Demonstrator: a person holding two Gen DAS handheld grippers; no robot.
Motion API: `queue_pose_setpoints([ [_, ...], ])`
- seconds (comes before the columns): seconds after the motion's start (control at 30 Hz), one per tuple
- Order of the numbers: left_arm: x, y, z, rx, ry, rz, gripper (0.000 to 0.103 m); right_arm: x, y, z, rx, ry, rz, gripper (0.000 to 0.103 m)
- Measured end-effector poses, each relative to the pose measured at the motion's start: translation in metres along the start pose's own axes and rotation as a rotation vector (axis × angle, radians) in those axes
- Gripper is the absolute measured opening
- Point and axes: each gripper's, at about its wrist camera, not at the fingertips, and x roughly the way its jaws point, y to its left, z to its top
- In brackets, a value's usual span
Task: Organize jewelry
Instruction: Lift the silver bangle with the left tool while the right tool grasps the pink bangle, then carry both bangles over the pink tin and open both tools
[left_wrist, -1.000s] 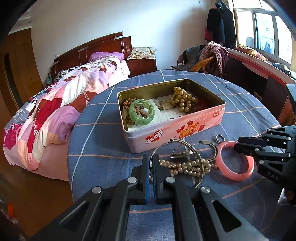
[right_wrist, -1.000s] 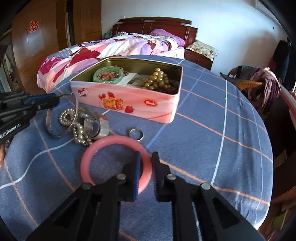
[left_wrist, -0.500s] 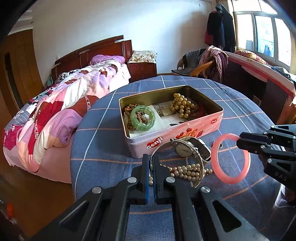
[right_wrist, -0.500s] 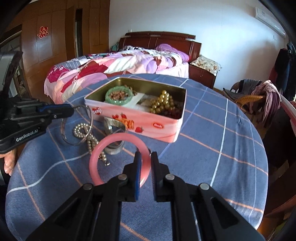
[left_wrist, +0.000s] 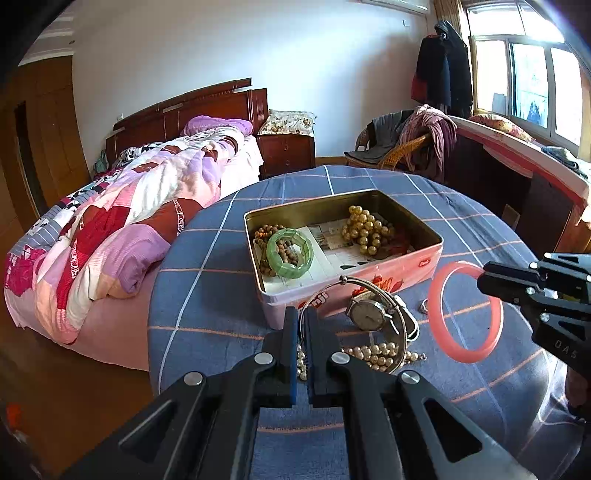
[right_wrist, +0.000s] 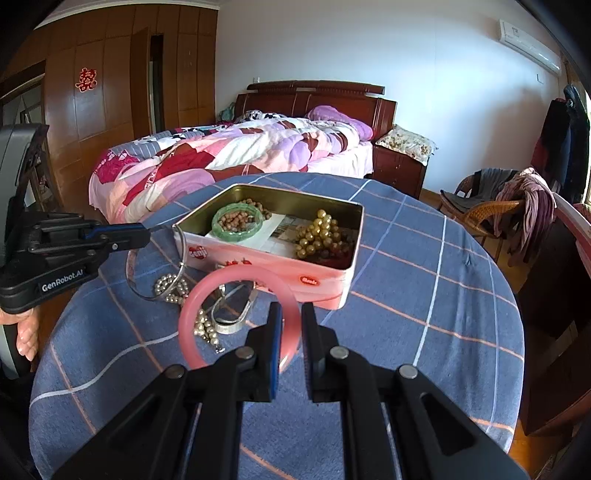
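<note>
"GenRobot.AI" on left tongs (right_wrist: 144, 234)

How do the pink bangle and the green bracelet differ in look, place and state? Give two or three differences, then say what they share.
1. The pink bangle is a smooth, thin, plain ring; the green bracelet is chunky and segmented.
2. The pink bangle is held by the right gripper, clear of the table; the green bracelet lies inside the tin.
3. The pink bangle stands tilted on edge; the green bracelet lies flat on brown beads.

Both are closed rings for the wrist.

Bright daylight via window (left_wrist: 528, 85); sharp; fisheye warp, dark corners.
</note>
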Motion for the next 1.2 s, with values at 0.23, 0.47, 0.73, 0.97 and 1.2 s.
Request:
queue_pose_setpoints([
  [0.23,0.000,0.004,0.009,0.004,-0.014,0.004,0.002,-0.002,-0.003,0.005,0.011,-0.022,-0.005,0.012],
  [0.47,0.001,0.005,0.025,0.036,-0.031,0.020,0.002,-0.003,-0.010,0.020,0.025,-0.048,-0.012,0.012],
  [0.73,0.006,0.007,0.042,0.064,-0.042,0.033,0.002,-0.001,-0.019,0.038,0.030,-0.064,-0.018,0.012],
  [0.97,0.015,0.008,0.057,0.095,-0.040,0.045,0.002,0.004,-0.025,0.052,0.022,-0.073,-0.026,0.012],
  [1.2,0.026,0.010,0.066,0.109,-0.029,0.056,0.002,0.010,-0.030,0.060,0.018,-0.075,-0.031,0.012],
])
